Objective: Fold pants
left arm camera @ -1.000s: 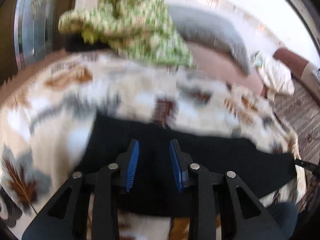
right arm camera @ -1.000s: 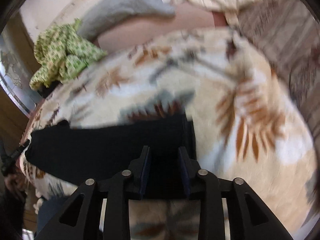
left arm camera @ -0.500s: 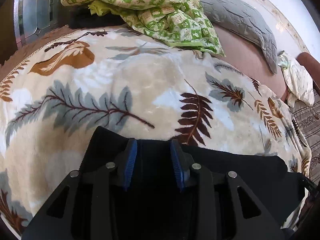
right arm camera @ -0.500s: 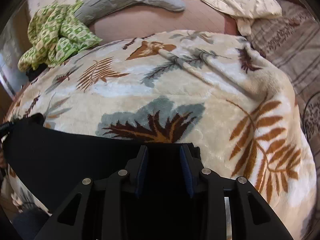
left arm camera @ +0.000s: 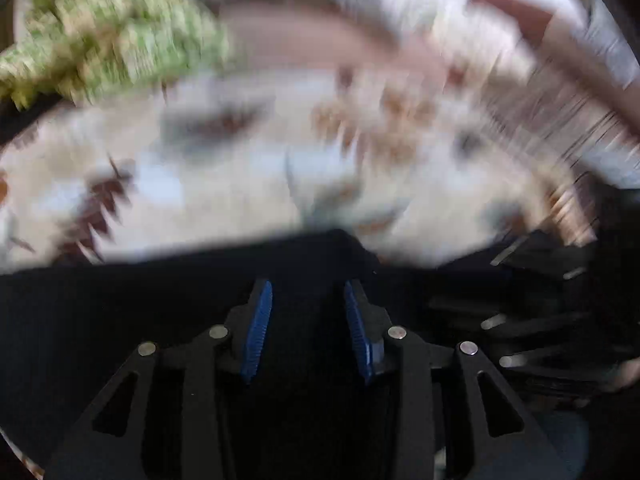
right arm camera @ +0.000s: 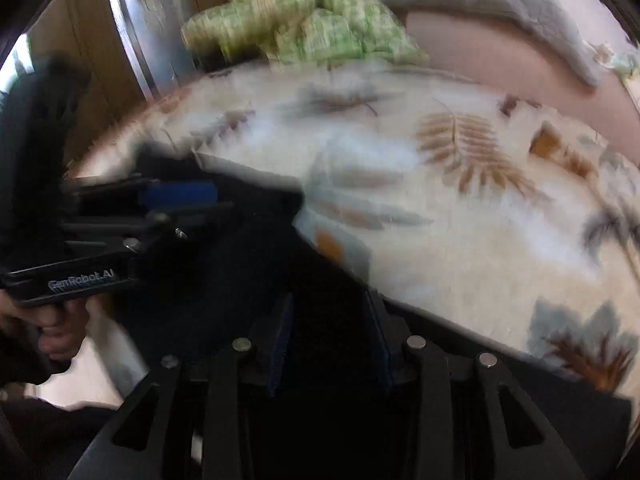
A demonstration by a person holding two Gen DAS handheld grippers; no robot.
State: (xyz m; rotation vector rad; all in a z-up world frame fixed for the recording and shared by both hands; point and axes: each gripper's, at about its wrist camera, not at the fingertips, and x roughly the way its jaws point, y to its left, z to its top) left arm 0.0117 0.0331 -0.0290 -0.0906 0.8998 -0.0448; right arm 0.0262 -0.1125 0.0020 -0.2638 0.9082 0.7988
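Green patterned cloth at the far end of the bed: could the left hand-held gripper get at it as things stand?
Probably not at once: the left hand-held gripper has the black pants between its jaws, and the whole leaf-print blanket lies between it and the green patterned cloth.

Leaf-print blanket – green patterned cloth and grey pillow behind.

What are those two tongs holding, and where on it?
Both have the black pants between their pads: left tongs, right tongs. Which part of the pants, and how firmly they are pinched, cannot be told; the fabric is dark and blurred.
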